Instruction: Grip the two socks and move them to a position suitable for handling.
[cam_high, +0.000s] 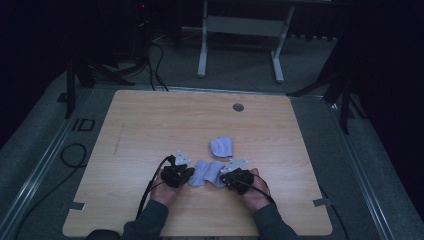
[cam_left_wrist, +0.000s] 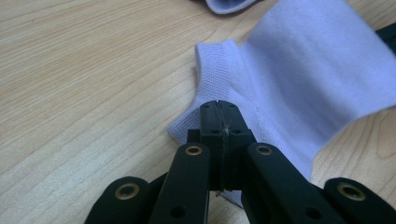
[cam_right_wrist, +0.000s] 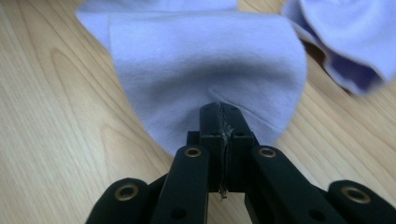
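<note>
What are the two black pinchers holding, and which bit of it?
Both hold one pale purple sock. The left gripper is shut on its ribbed cuff end. The right gripper is shut on the rounded edge at the other end.

The right tongs (cam_right_wrist: 219, 109) rise from the bottom edge, their two black jaws pressed together and pinching the near edge of a pale lilac sock (cam_right_wrist: 205, 60). The cloth spreads away from the jaws and lies on the light wooden surface (cam_right_wrist: 56, 140). A second lilac sock (cam_right_wrist: 348, 37) lies crumpled at the upper right, just beside the first.
</note>
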